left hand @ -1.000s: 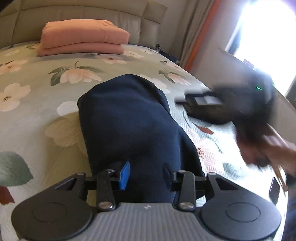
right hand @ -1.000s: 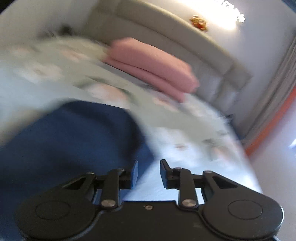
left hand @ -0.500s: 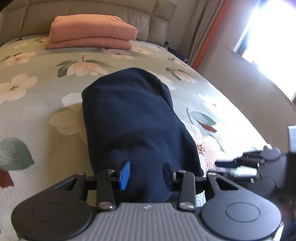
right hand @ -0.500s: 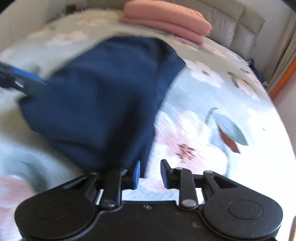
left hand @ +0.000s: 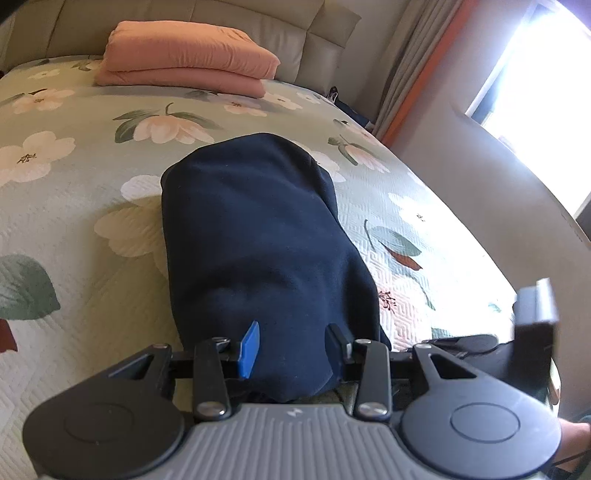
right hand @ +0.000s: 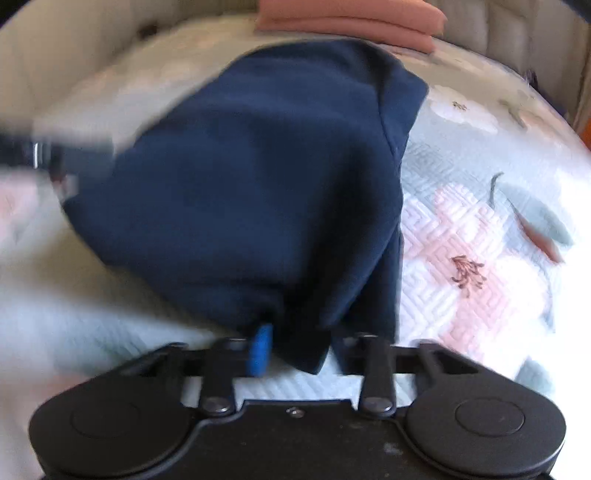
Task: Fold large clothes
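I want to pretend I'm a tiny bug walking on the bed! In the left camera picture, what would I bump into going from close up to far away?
Left gripper → navy garment → big flower print on the bedspread → folded pink blanket → headboard.

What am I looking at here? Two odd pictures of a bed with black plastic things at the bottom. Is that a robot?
No robot: a person holds a two-finger gripper in each hand, each with a camera looking along its fingers. One picture comes from the left gripper, the other, blurred, from the right gripper. On the flowered bedspread lies a folded navy garment; pink folded bedding sits by the headboard. Both grippers are open, with the garment's near edge between their fingers.
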### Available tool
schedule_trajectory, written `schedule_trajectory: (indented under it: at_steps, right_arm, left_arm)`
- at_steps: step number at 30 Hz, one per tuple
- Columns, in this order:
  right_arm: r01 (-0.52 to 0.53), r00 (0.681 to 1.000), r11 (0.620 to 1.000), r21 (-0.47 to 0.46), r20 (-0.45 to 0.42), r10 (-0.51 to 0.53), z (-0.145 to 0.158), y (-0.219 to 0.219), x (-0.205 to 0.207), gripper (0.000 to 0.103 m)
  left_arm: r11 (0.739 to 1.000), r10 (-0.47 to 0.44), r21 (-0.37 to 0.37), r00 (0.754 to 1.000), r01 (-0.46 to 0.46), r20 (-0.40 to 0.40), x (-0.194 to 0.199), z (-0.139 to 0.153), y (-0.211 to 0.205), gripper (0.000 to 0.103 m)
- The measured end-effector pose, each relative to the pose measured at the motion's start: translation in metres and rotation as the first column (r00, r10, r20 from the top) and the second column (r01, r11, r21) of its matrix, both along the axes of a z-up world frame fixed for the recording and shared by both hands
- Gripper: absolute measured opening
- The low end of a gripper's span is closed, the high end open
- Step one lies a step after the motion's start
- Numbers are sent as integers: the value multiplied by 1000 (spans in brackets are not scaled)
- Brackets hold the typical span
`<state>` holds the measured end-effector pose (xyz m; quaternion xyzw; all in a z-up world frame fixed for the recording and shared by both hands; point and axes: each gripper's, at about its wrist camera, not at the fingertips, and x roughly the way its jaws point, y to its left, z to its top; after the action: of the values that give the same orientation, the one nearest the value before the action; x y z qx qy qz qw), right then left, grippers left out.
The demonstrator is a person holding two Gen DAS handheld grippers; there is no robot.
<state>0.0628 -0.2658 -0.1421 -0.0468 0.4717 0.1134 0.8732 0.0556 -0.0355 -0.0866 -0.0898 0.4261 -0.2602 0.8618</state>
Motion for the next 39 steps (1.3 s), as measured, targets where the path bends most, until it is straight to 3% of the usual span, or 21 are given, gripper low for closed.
schedule_trajectory:
  at_steps: [3,10,13,15,18,21,23,27,31,32,34,36,38,39]
  right_arm:
    - [-5,996,992,-123,85,15,21,-4,-5,11]
    - [10,997,985,-174,-68,-22,-21,-28,13,13]
    - [41,993,989,-141,-101,-55,-5,-41,15,21]
    - [108,990,988,-113,-74,-117,14,-56,15,32]
    - [129,990,986,-110,72,-121,44,-54,24,32]
    - [35,978,987,-154,210,-2,54,-15,50,32]
    - [9,968,987,-160,251,31,44,2,70,29]
    - [0,988,988,-152,156,24,-2,3,96,16]
    - [-26,988,975,-220,145,59,3,-8,79,14]
    - [-37,991,979,-202,119,62,1,-12,77,15]
    - [-47,995,984,-171,74,60,-1,-31,66,30]
    - [-18,997,986,-167,71,30,5,-49,55,60]
    - [39,997,991,-129,76,-30,16,-67,49,73]
    - [64,996,994,-84,69,-58,22,-76,47,74]
  left_arm:
    - [1000,1,7,1000,-1,-3,2,-1,2,41]
    - [999,-30,23,1000,30,-8,6,-4,-5,42]
    - [999,-50,11,999,50,15,8,2,-6,42]
    - [999,-53,-3,998,54,23,13,2,-7,42]
    - [997,-79,-10,996,79,-37,23,-16,-14,42]
    - [996,-90,1,996,90,-30,18,-22,-17,43]
    - [995,-98,16,995,99,-27,16,-21,-19,43]
    - [989,-132,64,991,133,-15,14,-20,-24,43]
    - [988,-136,69,991,136,-8,13,-21,-22,42]
    - [990,-128,62,992,128,-10,13,-20,-19,42]
    - [994,-100,51,995,101,-17,10,-15,-14,42]
    - [996,-74,51,997,75,-23,5,-6,-6,42]
    - [997,-44,62,999,45,-19,3,3,4,45]
    - [997,-33,64,999,34,-18,3,8,9,45]
